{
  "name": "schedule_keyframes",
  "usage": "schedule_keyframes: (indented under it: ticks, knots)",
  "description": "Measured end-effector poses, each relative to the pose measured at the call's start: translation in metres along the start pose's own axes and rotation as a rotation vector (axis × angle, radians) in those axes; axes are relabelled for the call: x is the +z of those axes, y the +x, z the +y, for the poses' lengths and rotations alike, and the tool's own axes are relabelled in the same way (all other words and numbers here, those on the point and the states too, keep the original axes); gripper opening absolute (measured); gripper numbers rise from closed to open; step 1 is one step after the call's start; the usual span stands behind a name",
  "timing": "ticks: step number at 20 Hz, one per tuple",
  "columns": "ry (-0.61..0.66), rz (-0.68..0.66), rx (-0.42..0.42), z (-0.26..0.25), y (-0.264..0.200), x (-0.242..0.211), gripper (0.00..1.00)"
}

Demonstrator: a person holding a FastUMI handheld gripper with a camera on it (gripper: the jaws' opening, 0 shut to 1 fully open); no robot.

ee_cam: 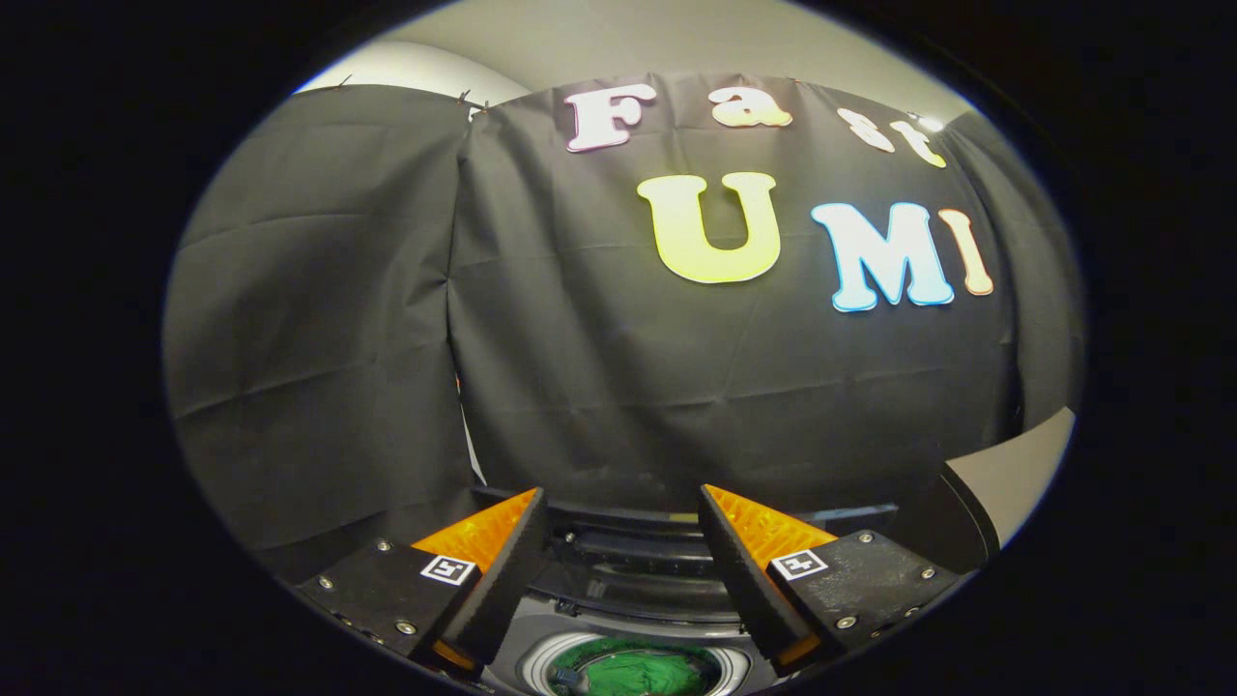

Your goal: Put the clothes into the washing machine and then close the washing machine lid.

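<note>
The fingers [623, 561] stand spread apart with a clear gap between them and hold nothing. Each finger carries a small square marker tag [450, 569] on its housing. Below the gap between the fingers sits the washing machine [638, 580], viewed from above, with its dark top panel running across just ahead of the fingers. The round drum opening [541, 667] lies beneath the fingers, ringed in light metal. Green clothes [643, 672] lie bunched inside the drum. Beyond the fingers hangs the black cloth wall [387, 319] of the booth, creased in horizontal folds. A pale room wall [1024, 474] shows past the cloth at its right end.
</note>
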State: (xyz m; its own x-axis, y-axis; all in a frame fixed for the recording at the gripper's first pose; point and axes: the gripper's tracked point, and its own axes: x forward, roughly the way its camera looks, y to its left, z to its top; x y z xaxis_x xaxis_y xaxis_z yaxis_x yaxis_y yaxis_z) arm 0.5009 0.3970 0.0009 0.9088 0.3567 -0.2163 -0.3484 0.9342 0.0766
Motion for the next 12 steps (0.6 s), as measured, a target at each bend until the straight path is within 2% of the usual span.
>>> schedule_keyframes:
  ticks: [5, 12]
  knots:
    - [-0.026, -0.023, 0.002, 0.006, 0.038, 0.009, 0.95]
    - [-0.04, 0.026, -0.061, -0.015, 0.09, -0.002, 0.96]
